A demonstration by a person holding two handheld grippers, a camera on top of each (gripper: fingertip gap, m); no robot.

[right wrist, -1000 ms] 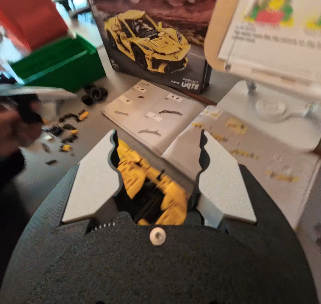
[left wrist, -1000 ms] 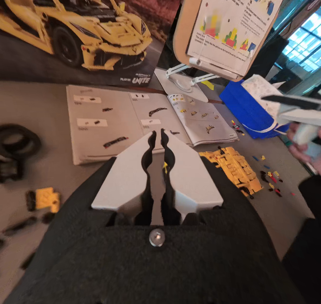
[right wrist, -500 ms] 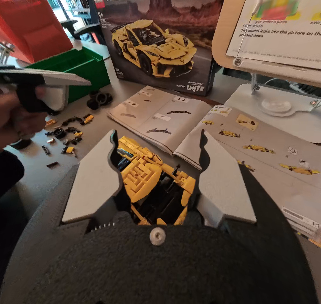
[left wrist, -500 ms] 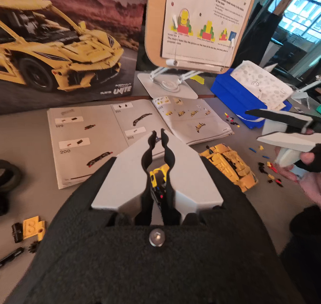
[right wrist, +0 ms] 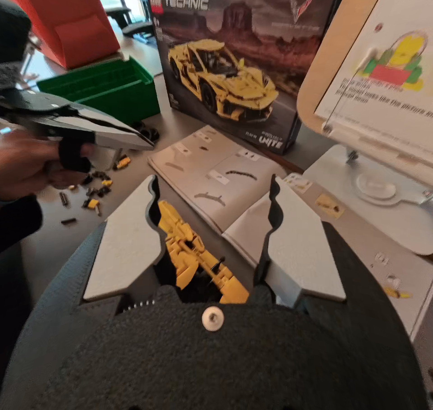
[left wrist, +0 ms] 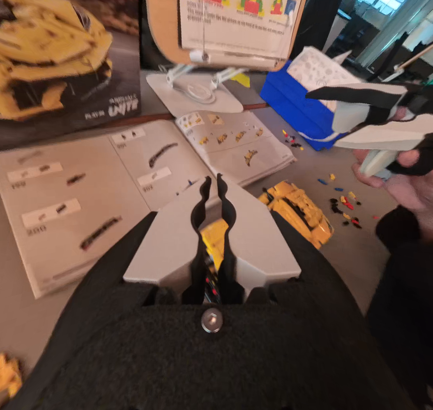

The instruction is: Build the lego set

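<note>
The half-built yellow car lies on the grey table in front of the open instruction booklet. My left gripper is shut with nothing in it and hovers just left of the car; part of the car shows through the slit between its fingers. It also shows in the right wrist view, shut. My right gripper is open and empty above the car, which shows between its fingers. In the left wrist view the right gripper is up at the right.
The set's box stands behind the booklet. A sheet on a stand is at the back. A blue bin sits at the right, a green bin and black tyres at the left. Loose small pieces lie on both sides of the car.
My left gripper has swung right and forward toward the car, staying shut. My right gripper stays open over the car, which now sits lower between its fingers.
</note>
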